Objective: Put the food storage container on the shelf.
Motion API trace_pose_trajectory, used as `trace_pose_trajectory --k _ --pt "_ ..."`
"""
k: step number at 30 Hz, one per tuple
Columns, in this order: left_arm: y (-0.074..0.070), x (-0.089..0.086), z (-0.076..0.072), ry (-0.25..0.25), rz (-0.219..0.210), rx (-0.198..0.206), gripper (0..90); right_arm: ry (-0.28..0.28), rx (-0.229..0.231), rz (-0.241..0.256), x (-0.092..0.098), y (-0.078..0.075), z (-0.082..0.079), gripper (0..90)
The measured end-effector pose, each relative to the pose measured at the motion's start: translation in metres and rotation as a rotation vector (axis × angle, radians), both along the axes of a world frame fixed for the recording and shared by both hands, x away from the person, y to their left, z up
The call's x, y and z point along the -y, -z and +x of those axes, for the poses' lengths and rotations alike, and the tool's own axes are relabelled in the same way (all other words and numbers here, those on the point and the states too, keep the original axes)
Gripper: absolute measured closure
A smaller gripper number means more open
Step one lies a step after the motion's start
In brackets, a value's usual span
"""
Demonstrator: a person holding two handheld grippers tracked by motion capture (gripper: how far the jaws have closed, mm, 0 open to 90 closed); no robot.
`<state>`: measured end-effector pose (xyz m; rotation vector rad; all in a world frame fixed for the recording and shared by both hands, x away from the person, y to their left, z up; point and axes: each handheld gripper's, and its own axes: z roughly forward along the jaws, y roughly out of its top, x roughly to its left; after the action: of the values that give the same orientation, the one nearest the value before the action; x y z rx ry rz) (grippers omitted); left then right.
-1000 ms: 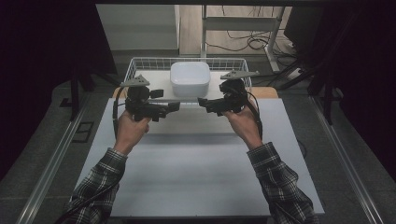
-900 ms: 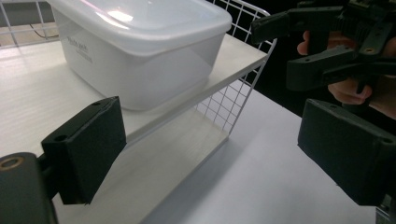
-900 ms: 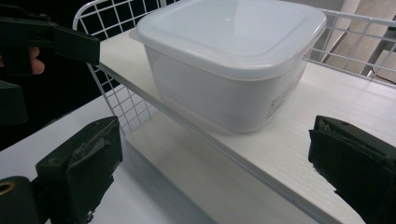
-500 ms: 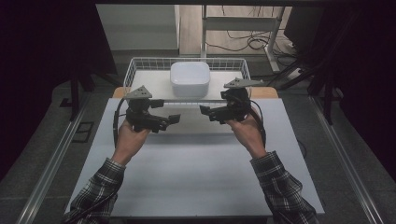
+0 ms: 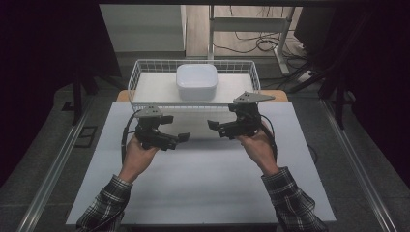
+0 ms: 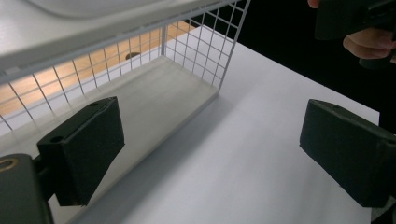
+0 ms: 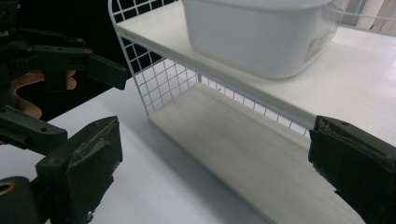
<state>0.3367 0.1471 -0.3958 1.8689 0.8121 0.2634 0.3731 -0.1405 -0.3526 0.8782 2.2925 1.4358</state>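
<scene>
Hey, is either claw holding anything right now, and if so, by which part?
Nothing is held. The left claw and right claw both stand open over the white table, short of the white tub in the wire basket.

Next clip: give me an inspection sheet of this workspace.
Surface: white tabletop, bare in front.
Job's things: white rounded plastic tub on the upper shelf of a white wire rack.
Clutter: nothing seen.
Grippers: left hand-held gripper and right hand-held gripper, both open, empty, facing each other in front of the rack.
Cables: black gripper cable; floor cables behind.
Surroundings: metal rail, dark curtains.
</scene>
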Motion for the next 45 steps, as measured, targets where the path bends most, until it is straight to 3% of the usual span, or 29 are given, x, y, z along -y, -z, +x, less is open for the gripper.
trace_pose_trajectory --k 15,17,21,27,33,45 --pt "0.044 0.002 -0.012 -0.009 0.019 -0.059 6.0 -0.016 -0.015 -0.040 0.005 0.039 -0.014 1.2" --pt "0.047 0.000 -0.012 -0.019 0.035 -0.062 5.7 -0.014 -0.016 -0.042 0.006 0.044 -0.015 0.7" --pt "0.052 -0.004 -0.015 -0.032 0.020 -0.066 5.8 -0.007 -0.019 -0.061 0.011 0.054 -0.016 0.6" --pt "0.063 -0.005 -0.021 -0.038 0.050 -0.071 5.7 -0.004 -0.036 -0.065 0.017 0.064 -0.020 0.0" --pt "0.070 -0.006 -0.028 -0.035 0.061 -0.073 5.6 0.046 -0.039 -0.060 0.024 0.071 -0.026 0.0" --pt "0.083 -0.001 -0.045 -0.019 0.082 -0.080 5.6 0.017 -0.043 -0.097 0.026 0.085 -0.042 0.0"
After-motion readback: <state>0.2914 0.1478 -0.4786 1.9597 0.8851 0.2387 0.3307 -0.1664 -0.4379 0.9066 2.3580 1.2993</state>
